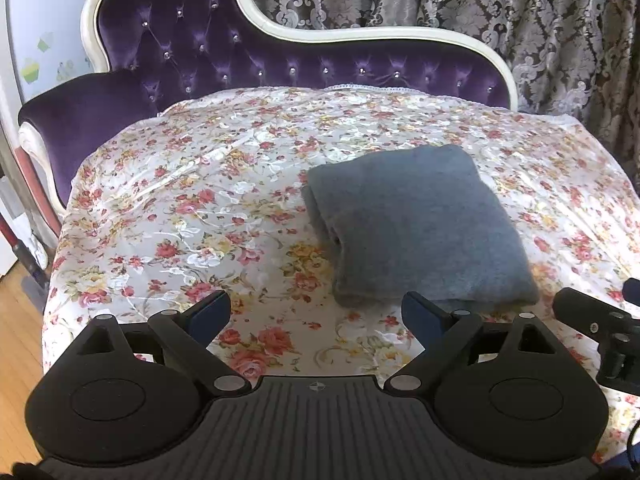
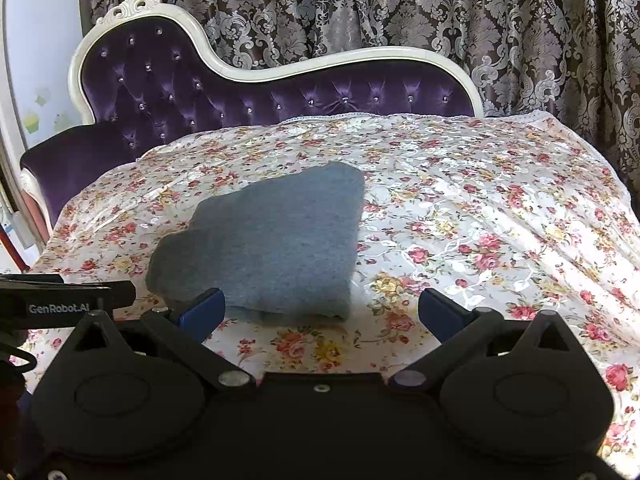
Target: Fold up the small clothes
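Observation:
A grey garment [image 1: 420, 224] lies folded into a thick rectangle on the floral cloth [image 1: 192, 208], nobody holding it. My left gripper [image 1: 316, 310] hovers open just in front of its near edge, a little to its left, with nothing between the blue pads. In the right wrist view the same grey garment [image 2: 272, 240] sits ahead and to the left. My right gripper [image 2: 320, 308] stands open at its near edge, and the left fingertip [image 2: 204, 308] overlaps the garment's front corner. Each gripper shows at the edge of the other's view.
The floral cloth covers a table whose near edge [image 1: 52, 320] drops to a wooden floor [image 1: 20, 360] on the left. A purple tufted sofa [image 2: 248, 96] with a white frame stands right behind. Patterned curtains [image 2: 480, 12] hang at the back.

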